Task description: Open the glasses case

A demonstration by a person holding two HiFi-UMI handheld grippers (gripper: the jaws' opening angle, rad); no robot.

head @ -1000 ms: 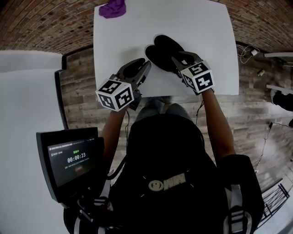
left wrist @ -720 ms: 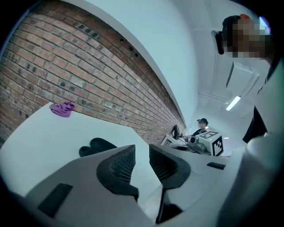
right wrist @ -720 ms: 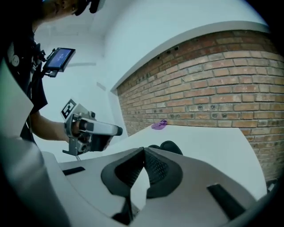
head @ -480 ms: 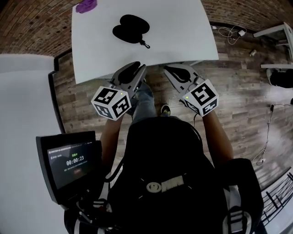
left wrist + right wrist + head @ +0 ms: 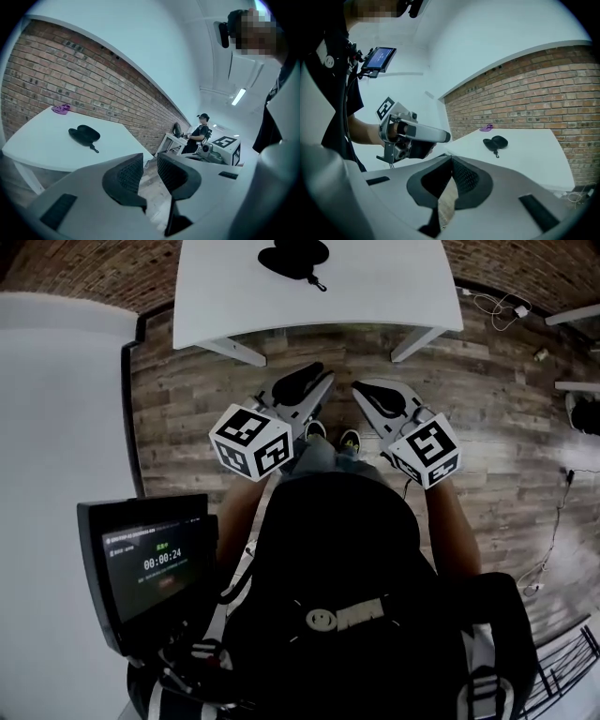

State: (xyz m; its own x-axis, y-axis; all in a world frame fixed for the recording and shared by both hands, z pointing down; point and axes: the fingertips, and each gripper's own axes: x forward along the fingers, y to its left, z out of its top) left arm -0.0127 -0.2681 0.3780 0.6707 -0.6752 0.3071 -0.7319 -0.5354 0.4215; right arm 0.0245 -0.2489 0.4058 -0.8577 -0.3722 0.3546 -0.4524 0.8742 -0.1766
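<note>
1. The black glasses case [image 5: 293, 256] lies on the white tabletop [image 5: 394, 287], right at the top of the head view and well apart from both tongs.
2. Its two rounded halves show side by side, with a small strap trailing off toward the tabletop's near edge.
3. The left tongs [image 5: 317, 381] hover over the wooden floor [image 5: 187, 381], off the tabletop's near edge. In the left gripper view the jaws stand a little apart with nothing between them, only floor showing through the gap.
4. The right tongs [image 5: 367, 388] hang just beside them, also over the floor. The right gripper view shows those jaws pressed together and empty.
5. Both tongs point toward the tabletop, and the person's shoes [image 5: 349, 439] peek out between them.
6. A small purple thing [image 5: 61, 108] lies at the tabletop's far corner, near the brick wall [image 5: 93, 89].
</note>
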